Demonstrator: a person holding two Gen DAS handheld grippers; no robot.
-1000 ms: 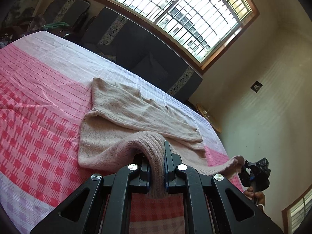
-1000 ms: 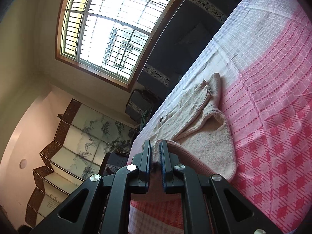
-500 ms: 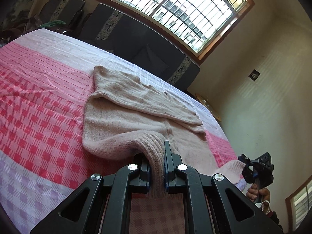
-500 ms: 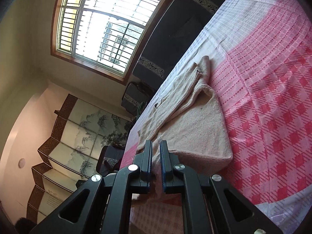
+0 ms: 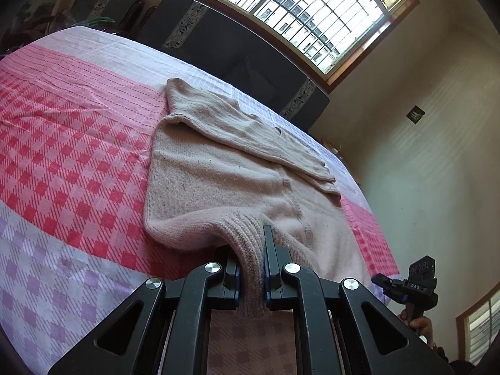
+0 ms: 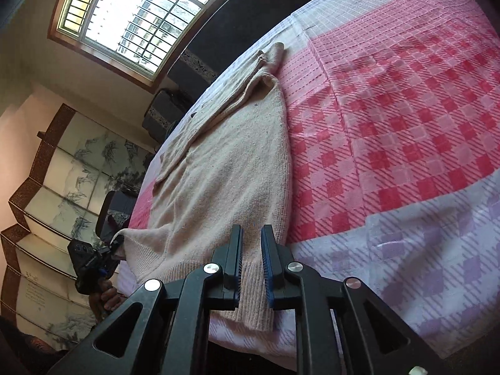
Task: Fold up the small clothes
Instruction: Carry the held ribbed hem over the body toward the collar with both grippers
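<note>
A beige knit sweater [image 5: 218,181] lies spread on the pink checked bedspread [image 5: 78,156], its sleeves folded across the far part. My left gripper [image 5: 250,240] is shut on the ribbed hem, which bunches up between its pads. In the right wrist view the sweater [image 6: 225,172] lies flat, and my right gripper [image 6: 251,228] has its jaws opening. The ribbed hem lies on the bed under and between the jaws, with the pads off it. Each view shows the other gripper at the hem's far corner: the right gripper [image 5: 379,279] and the left gripper [image 6: 117,243].
The bedspread [image 6: 406,125] runs wide to the side of the sweater, and its near edge drops off just below my grippers. A dark sofa [image 5: 234,47] stands behind the bed under a barred window [image 5: 297,6]. A painted folding screen [image 6: 62,187] stands at the left.
Both grippers came down and toward the bed's near edge with the hem, so the sweater's body now lies stretched flat. The right jaws have parted and the hem rests on the bed.
</note>
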